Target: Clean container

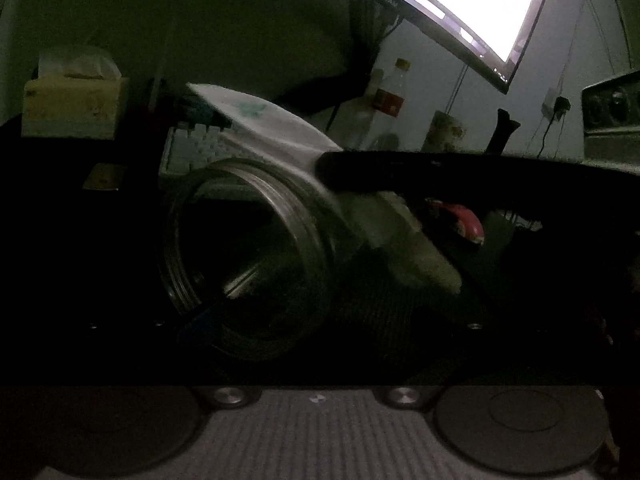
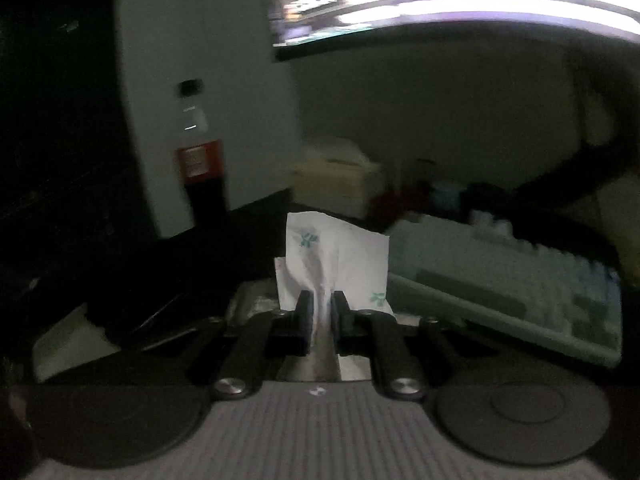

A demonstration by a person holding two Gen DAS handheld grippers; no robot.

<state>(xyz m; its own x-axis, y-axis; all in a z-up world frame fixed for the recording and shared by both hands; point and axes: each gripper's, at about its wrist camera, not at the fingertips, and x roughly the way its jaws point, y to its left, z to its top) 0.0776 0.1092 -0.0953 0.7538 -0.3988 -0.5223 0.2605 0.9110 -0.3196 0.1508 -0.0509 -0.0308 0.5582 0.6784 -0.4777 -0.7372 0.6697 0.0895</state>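
Observation:
A clear jar (image 1: 248, 256) with a threaded mouth lies tilted in my left gripper (image 1: 256, 304), mouth toward the upper left; the dark jaws hold its body. My right gripper (image 2: 321, 316) is shut on a white tissue (image 2: 336, 256) with green prints. In the left wrist view the right gripper's dark fingers (image 1: 400, 172) reach in from the right, holding the tissue (image 1: 272, 128) just above the jar's rim. A corner of the jar (image 2: 256, 300) shows dimly behind the tissue in the right wrist view.
The scene is dark. A pale keyboard (image 2: 520, 288) lies on the desk, under a bright monitor (image 1: 480, 4). A cola bottle (image 2: 202, 168) stands by the wall. A tissue box (image 1: 72, 104) sits at the far left.

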